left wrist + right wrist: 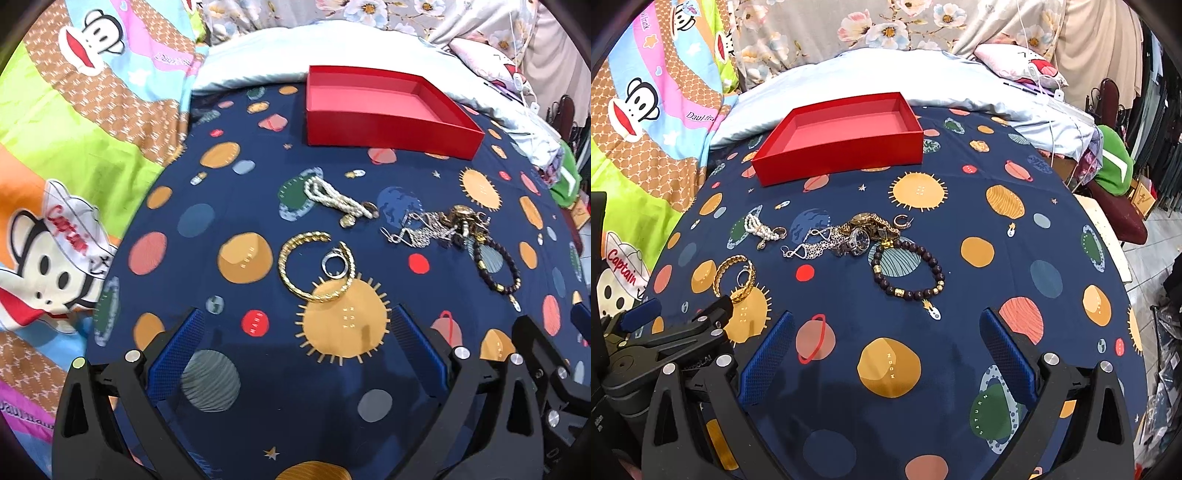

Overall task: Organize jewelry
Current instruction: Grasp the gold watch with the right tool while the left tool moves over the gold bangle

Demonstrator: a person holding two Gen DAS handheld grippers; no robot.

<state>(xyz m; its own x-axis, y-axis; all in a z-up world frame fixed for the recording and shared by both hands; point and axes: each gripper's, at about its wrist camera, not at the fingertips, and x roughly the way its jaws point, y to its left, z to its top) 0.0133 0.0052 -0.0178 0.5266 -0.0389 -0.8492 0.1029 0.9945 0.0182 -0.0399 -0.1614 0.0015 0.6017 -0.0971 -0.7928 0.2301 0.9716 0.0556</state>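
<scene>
An empty red box (391, 125) (846, 147) stands at the far side of a navy planet-print cloth. Before it lie a pearl bracelet (334, 197) (759, 229), a gold bangle (295, 284) (738, 275) with a silver ring (334, 264) inside it, a pile of silver chains and watches (439, 225) (849, 234), and a dark bead bracelet (498, 266) (907, 273). My left gripper (295, 350) is open and empty, just short of the bangle. My right gripper (886, 354) is open and empty, short of the bead bracelet.
The cloth (997, 266) covers a bed. A monkey-print blanket (55, 166) lies to the left, and a pale blue pillow (849, 70) sits behind the box. The left gripper's body (665, 332) shows at the right view's lower left. Clutter and a chair (1119, 206) stand at the right.
</scene>
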